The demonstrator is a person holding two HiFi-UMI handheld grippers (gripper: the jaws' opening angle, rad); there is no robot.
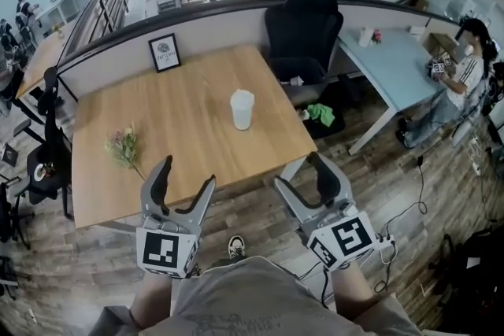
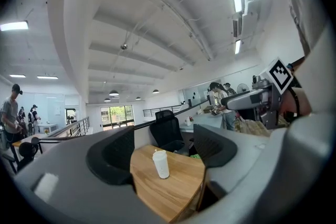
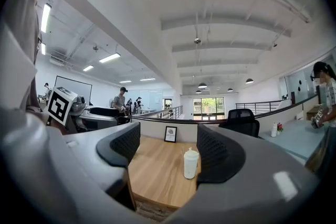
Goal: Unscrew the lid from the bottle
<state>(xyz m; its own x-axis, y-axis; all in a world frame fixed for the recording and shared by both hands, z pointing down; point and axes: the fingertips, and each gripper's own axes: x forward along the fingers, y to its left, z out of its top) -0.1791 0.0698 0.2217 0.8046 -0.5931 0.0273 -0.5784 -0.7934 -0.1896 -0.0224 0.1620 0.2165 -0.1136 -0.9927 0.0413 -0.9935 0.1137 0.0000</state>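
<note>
A light wooden desk is seen from above. A white bottle stands upright on it, right of centre, about midway between the far and near edges. Its lid is on.

Both grippers are held level in front of the person, short of the desk's near edge. The left gripper has its jaws spread wide with nothing between them. The right gripper is also spread wide and empty. Each gripper view shows the bottle well ahead, framed between the jaws.

The bottle looks like smooth, pale plastic. It is probably light, slightly slippery and easy to tip. A sensible hold would be one gripper around the body at mid-height and the other across the lid's rim.

Bare wood surrounds the bottle on every side. A sprig of dried flowers lies well apart, near the left of the near edge. A small picture frame stands at the far edge. A black office chair sits beyond the far right corner.
</note>
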